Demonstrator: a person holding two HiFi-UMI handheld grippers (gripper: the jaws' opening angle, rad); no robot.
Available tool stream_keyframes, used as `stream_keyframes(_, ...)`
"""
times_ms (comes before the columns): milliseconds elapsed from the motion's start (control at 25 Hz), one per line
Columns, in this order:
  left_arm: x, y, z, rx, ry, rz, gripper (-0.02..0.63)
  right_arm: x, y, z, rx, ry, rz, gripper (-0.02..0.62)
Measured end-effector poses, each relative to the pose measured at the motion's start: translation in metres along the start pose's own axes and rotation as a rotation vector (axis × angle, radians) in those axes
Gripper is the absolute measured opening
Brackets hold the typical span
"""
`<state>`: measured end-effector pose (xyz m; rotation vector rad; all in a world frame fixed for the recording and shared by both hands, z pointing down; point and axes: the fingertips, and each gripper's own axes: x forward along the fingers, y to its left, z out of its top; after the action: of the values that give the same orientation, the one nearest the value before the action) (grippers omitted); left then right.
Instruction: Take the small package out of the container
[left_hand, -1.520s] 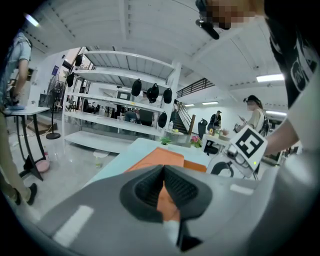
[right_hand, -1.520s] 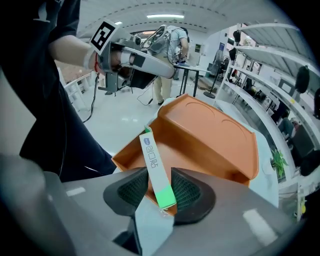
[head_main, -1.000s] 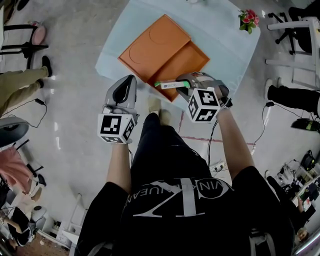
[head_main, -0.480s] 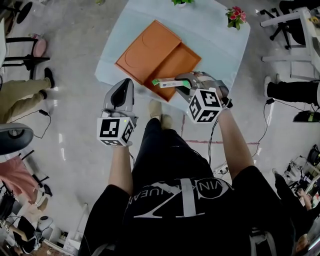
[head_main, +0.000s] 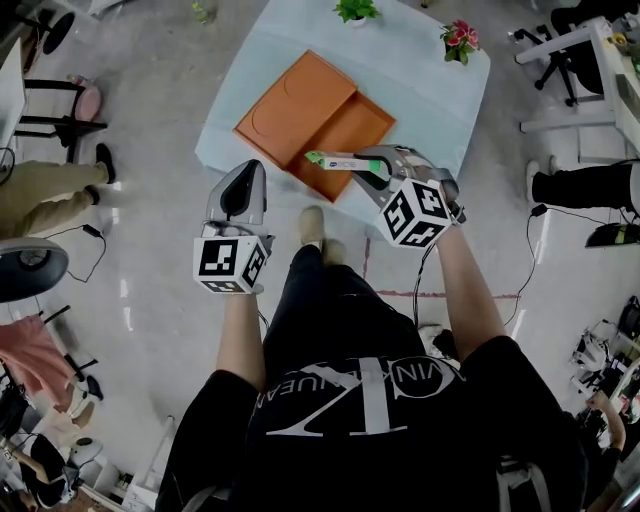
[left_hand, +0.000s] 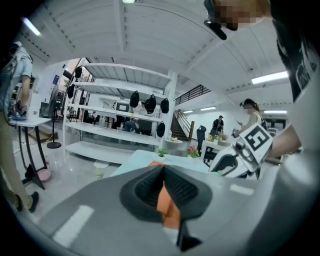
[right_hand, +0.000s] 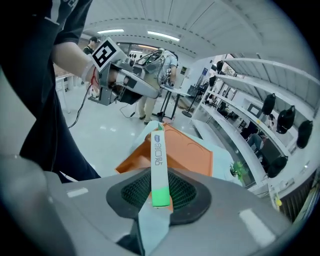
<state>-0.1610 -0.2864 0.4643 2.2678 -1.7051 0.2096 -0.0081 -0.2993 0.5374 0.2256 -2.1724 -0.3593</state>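
small package (right_hand: 158, 165), slim white with a green end, pinched in right jaws; left jaws closed.

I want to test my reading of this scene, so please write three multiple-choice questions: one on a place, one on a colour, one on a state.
1. Where is the small package?
A. on the floor
B. in the right gripper
C. on a chair

2. What colour is the container?
A. orange
B. black
C. white

3. What does the left gripper hold?
A. a flower pot
B. a cable
C. nothing

Answers:
1 B: the right gripper view shows the package pinched there.
2 A: tray and lid are both orange in the head view.
3 C: its fingers have nothing between them.
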Motion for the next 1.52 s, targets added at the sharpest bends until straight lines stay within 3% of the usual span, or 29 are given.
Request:
stream_keyframes(400,-0.017,-0.003,0.020,0.026,-0.037,0.017,0.000,-0.032,-0.020,0.010,0.210,-0.078,-0.138,0.095)
stream_keyframes(1120,-0.044,-0.002,0.055,0.054,-0.116,0.031,0.000,-0.085,-0.042,0.043,0.460,-0.253,-0.334,0.095)
stream_keyframes(1520,-0.054,0.003,0.074,0.078,-0.158,0.045,0.000,-0.110,-0.055,0.057,0.545,-0.350,-0.421,0.096)
